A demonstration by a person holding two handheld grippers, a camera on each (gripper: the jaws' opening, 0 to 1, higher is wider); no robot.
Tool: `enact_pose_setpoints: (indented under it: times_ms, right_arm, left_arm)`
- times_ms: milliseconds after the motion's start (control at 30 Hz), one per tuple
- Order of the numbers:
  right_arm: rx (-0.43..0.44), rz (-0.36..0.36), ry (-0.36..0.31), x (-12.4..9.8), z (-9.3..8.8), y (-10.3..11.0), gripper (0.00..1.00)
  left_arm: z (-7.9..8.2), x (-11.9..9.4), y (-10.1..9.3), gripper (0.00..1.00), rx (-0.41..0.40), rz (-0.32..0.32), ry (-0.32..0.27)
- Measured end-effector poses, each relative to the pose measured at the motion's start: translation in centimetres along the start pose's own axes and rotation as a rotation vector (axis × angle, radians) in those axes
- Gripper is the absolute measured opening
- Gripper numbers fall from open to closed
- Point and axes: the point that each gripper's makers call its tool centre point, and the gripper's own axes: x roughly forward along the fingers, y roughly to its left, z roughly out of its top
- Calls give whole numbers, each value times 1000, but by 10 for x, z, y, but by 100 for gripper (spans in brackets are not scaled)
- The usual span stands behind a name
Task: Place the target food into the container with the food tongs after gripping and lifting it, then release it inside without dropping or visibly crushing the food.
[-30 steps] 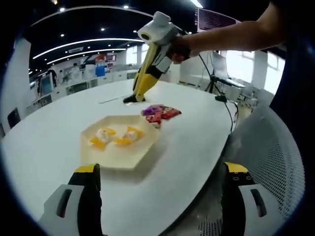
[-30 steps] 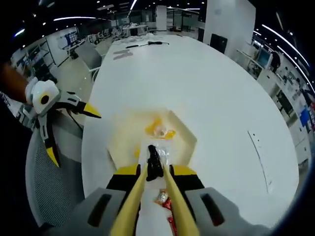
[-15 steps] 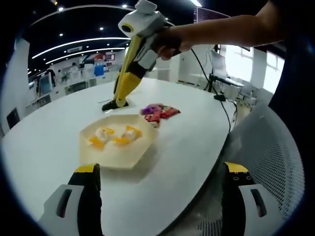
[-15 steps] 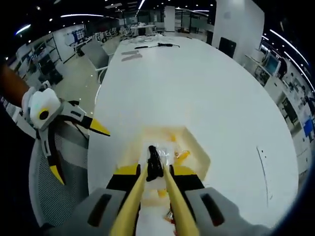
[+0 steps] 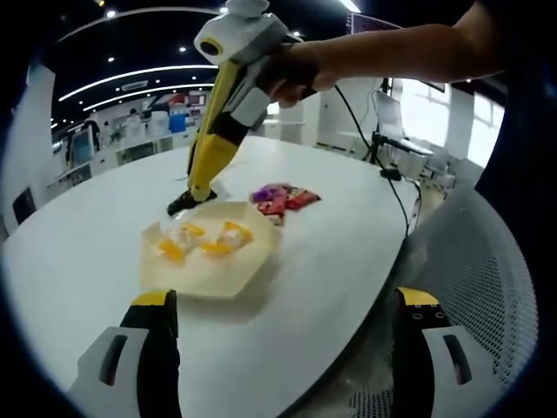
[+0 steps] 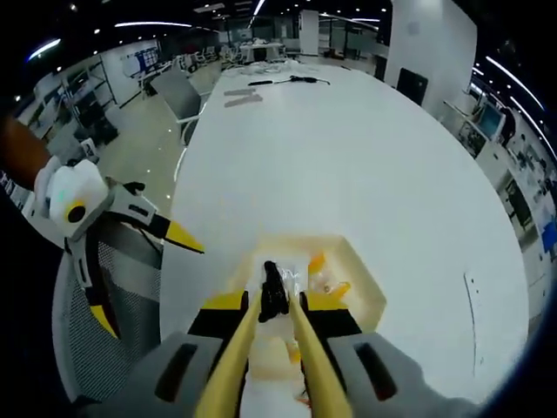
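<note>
A cream hexagonal tray (image 5: 228,277) lies on the white table and holds a few yellow-and-white wrapped sweets (image 5: 177,243). Behind it to the right is a small pile of red and purple wrapped snacks (image 5: 282,198). My right gripper (image 5: 228,113) is shut on yellow food tongs whose black tips (image 5: 179,204) hang just over the tray's far left corner. In the right gripper view, my right gripper (image 6: 276,305) points the tong tips (image 6: 273,299) over the tray (image 6: 370,294); a small clear-wrapped piece seems pinched there. My left gripper (image 5: 287,300) stands open near the table's edge, also (image 6: 152,287).
A grey mesh chair (image 5: 487,261) stands off the table's edge beside my left gripper. A tripod and cables (image 5: 383,161) are at the table's far side. A cable and papers (image 6: 261,83) lie far across the table. The table edge (image 5: 348,331) runs close under my left gripper.
My right gripper has carried the tongs leftward and lower, from behind the snack pile to over the tray's far corner. The left gripper has stayed open and still.
</note>
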Motion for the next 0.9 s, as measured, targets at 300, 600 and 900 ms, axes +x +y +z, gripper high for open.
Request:
enact_pose_setpoints:
  times_ms: [300,600,900]
  right_arm:
    - [-35,6,-37,0,6,0,25]
    - [-36,-4,-60,-12,5,-5,25]
    - [-31,-22,-82,-26,0,-11,26]
  left_arm:
    - [0,-1,2,99,-3,11,0]
    - [-1,0,3,99,-4,14,4]
    - [-2,0,2,99,-1,14,13]
